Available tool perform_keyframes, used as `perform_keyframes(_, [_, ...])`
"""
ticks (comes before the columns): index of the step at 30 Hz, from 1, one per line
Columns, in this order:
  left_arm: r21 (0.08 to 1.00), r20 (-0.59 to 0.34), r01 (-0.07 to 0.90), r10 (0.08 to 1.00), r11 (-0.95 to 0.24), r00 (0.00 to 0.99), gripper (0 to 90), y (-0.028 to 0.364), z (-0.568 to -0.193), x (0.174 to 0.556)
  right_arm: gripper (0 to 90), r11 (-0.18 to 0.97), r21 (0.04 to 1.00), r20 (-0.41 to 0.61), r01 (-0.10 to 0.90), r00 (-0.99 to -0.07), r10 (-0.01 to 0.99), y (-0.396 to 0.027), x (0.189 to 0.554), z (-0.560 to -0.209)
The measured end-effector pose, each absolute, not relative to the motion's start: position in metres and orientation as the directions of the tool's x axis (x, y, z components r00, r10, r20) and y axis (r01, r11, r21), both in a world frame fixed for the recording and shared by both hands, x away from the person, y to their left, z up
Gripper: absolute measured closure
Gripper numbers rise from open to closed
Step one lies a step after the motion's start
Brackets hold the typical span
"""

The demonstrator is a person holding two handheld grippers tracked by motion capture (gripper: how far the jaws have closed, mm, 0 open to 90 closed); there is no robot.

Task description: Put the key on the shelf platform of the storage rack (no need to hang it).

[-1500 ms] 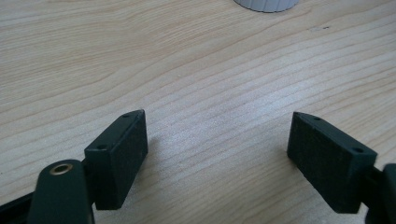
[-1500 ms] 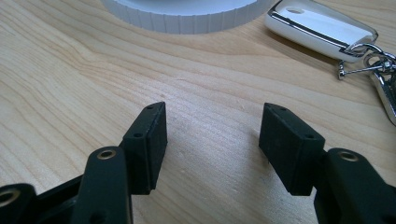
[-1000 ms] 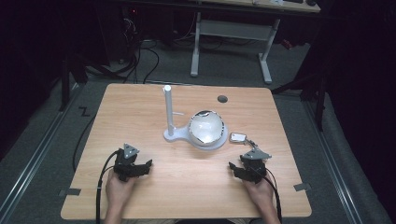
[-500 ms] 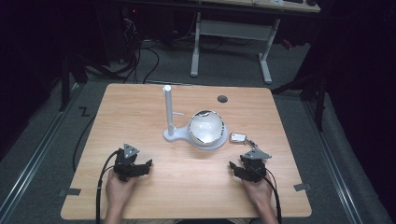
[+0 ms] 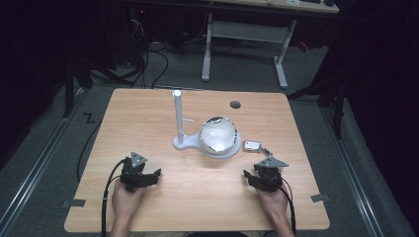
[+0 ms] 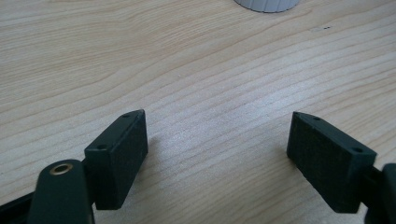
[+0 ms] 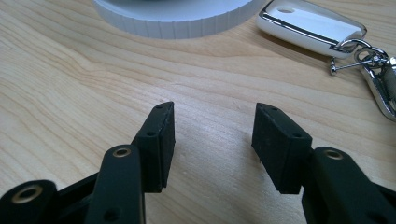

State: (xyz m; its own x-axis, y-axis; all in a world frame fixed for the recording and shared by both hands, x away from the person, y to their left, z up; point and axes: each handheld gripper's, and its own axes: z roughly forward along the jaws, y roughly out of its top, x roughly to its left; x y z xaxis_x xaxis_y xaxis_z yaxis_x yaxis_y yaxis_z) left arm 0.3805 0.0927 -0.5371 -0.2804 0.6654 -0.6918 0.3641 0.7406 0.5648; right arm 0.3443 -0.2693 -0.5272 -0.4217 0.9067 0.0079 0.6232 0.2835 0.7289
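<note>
A white stand point(image 5: 180, 142) with an upright post and a round ribbed base carrying a shiny domed bowl point(image 5: 218, 134) sits mid-table. A white key fob point(image 5: 252, 145) on a metal ring lies just right of it. My left gripper point(image 5: 154, 176) rests near the front left, open wide over bare wood point(image 6: 217, 116). My right gripper point(image 5: 250, 177) rests near the front right. Its jaws point(image 7: 212, 109) have just been closing but stand open, with nothing between them. Ahead of them lie the ribbed base point(image 7: 173, 23) and the key fob point(image 7: 310, 25), both untouched.
The wooden table point(image 5: 148, 113) has a dark round hole point(image 5: 235, 104) near its far edge. A key ring with a clip point(image 7: 373, 65) trails from the fob. Cables run from both grippers off the front edge. A white desk frame point(image 5: 247, 34) stands on the floor beyond.
</note>
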Motion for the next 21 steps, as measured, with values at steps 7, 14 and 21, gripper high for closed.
perform_keyframes(7, [0.557, -0.696, 0.360, 0.657, 0.748, -0.290, 21.0, 0.092, -0.536, 0.381, 52.0, 0.285, 0.748, 0.007, 0.599, -0.437, 0.899, -0.267, 0.338, -0.523])
perform_keyframes(14, [0.560, -0.694, 0.363, 0.661, 0.745, -0.286, 20.9, 0.093, -0.537, 0.381, 52.7, 0.263, 0.757, 0.031, 0.598, -0.435, 0.900, -0.270, 0.332, -0.521])
perform_keyframes(21, [0.558, -0.695, 0.362, 0.659, 0.746, -0.288, 20.9, 0.093, -0.537, 0.381, 52.7, 0.255, 0.762, 0.036, 0.596, -0.431, 0.901, -0.277, 0.323, -0.518])
